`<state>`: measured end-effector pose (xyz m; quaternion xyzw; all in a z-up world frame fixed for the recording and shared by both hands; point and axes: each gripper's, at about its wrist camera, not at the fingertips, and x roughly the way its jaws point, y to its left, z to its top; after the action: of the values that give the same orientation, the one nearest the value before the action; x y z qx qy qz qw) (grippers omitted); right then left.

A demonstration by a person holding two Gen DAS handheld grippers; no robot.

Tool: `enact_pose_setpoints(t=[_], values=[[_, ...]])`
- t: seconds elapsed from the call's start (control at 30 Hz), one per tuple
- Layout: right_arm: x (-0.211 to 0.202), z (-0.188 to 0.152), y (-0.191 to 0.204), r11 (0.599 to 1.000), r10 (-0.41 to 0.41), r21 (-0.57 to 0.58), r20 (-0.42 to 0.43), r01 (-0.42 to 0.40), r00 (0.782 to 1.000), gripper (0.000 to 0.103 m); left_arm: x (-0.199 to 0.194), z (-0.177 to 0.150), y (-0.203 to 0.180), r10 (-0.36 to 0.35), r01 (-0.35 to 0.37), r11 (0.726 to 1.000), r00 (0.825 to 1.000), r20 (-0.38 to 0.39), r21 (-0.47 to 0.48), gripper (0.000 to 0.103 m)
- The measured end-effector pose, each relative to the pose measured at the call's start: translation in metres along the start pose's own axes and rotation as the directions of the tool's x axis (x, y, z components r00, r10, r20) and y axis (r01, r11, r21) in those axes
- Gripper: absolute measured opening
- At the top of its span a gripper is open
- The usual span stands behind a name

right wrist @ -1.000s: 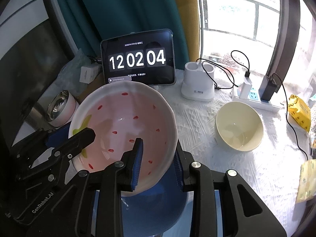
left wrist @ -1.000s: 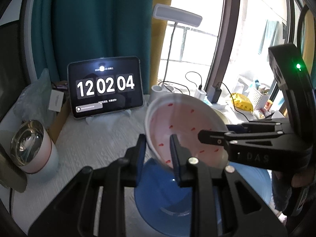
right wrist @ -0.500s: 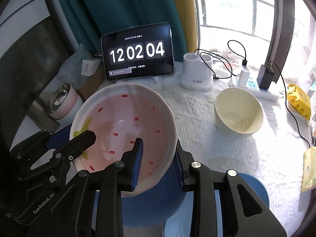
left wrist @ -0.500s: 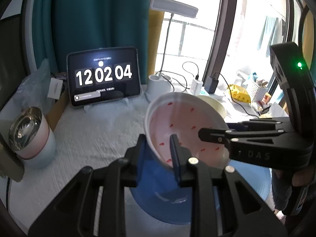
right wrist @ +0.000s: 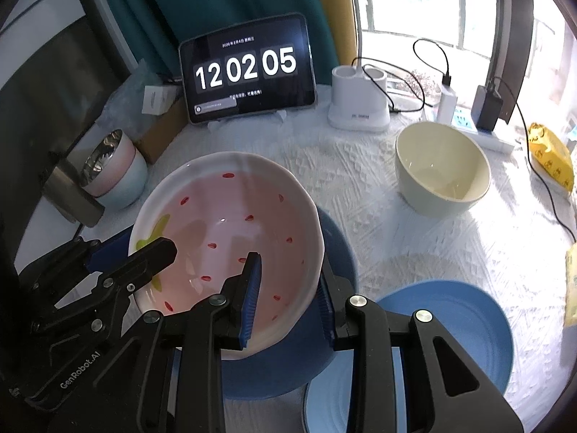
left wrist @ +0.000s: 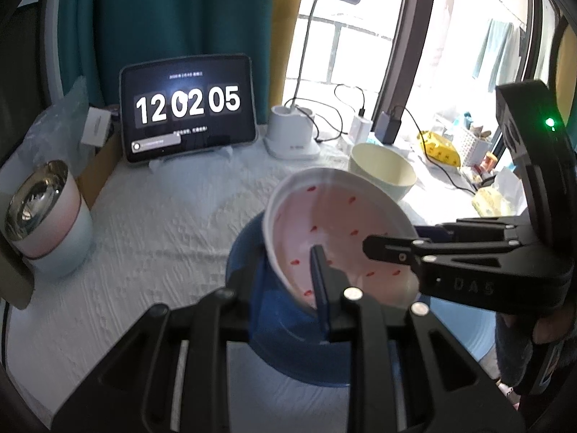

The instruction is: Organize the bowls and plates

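Note:
A pink bowl with red strawberry marks (left wrist: 335,216) (right wrist: 230,216) hangs tilted just above a dark blue dish (left wrist: 259,328) (right wrist: 339,249) on the white tablecloth. My left gripper (left wrist: 285,270) is shut on the bowl's near rim, one finger inside and one outside. My right gripper (right wrist: 288,267) is shut on the opposite rim in the same way. Each gripper shows in the other's view: the right one (left wrist: 389,249) at the bowl's right edge, the left one (right wrist: 155,256) at its left edge. Whether the bowl touches the blue dish I cannot tell.
A light blue plate (right wrist: 450,324) lies right of the dark blue dish. A cream bowl (right wrist: 441,169) stands behind it. A steel-lined pink cup (left wrist: 43,216) is at the left, a tablet clock (left wrist: 187,112) and a lamp base (left wrist: 292,137) with cables at the back.
Both grippers have sunk with the pink bowl toward the dark blue dish. The grips have not changed. The clock has ticked on by a second.

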<state>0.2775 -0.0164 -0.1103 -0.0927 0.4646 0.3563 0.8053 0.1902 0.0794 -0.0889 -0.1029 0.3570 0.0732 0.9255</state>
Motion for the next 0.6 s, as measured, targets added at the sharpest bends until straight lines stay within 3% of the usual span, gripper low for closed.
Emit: enact_pose_setpoints(t=[0.6], values=[[0.020,-0.015,0.001,1.000,-0.030,-0.003,-0.053,0.030,0.998,0.032,0.021,-0.019,0.002,0.005,-0.005,1.000,0.997,-0.077,0.003,0.025]])
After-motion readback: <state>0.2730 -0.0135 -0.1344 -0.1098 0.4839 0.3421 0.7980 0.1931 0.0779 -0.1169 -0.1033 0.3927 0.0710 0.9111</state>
